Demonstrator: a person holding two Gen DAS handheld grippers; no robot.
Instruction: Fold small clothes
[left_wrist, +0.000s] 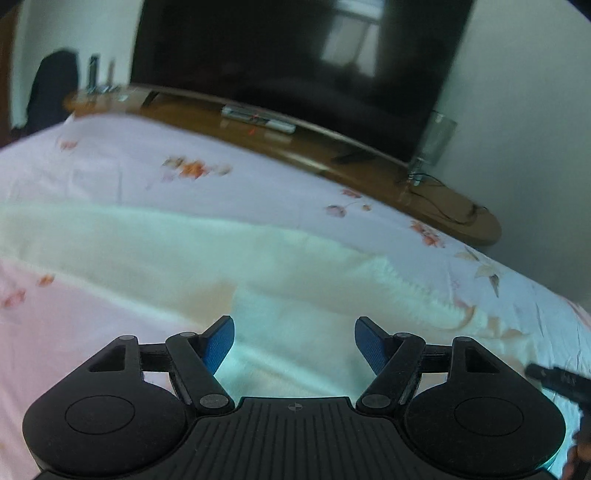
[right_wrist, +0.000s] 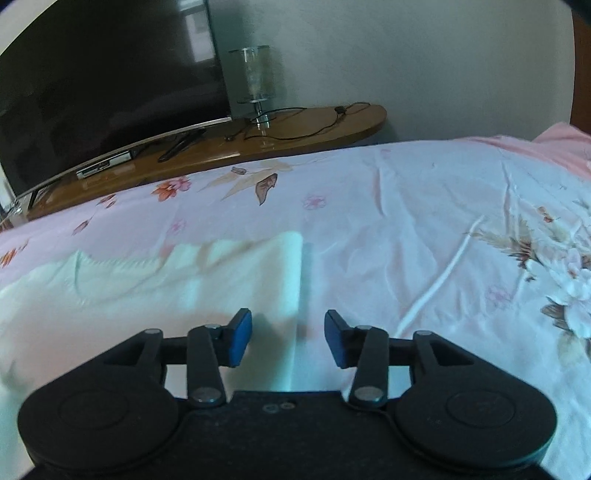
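A pale cream, fuzzy garment (left_wrist: 207, 258) lies spread flat on the pink floral bedsheet (left_wrist: 140, 166). My left gripper (left_wrist: 294, 341) is open and empty, its blue pads just above the garment's near part. In the right wrist view the same garment (right_wrist: 140, 288) fills the left half, and its straight right edge runs between the fingers. My right gripper (right_wrist: 288, 338) is open and empty, low over that edge. The tip of the right gripper (left_wrist: 557, 380) shows at the lower right of the left wrist view.
A wooden TV bench (right_wrist: 295, 125) runs along the far side of the bed. It carries a large dark television (right_wrist: 103, 85), a glass lamp (right_wrist: 255, 77), cables and a set-top box (left_wrist: 258, 120). A dark chair (left_wrist: 51, 88) stands at far left. A pink pillow (right_wrist: 561, 144) lies at right.
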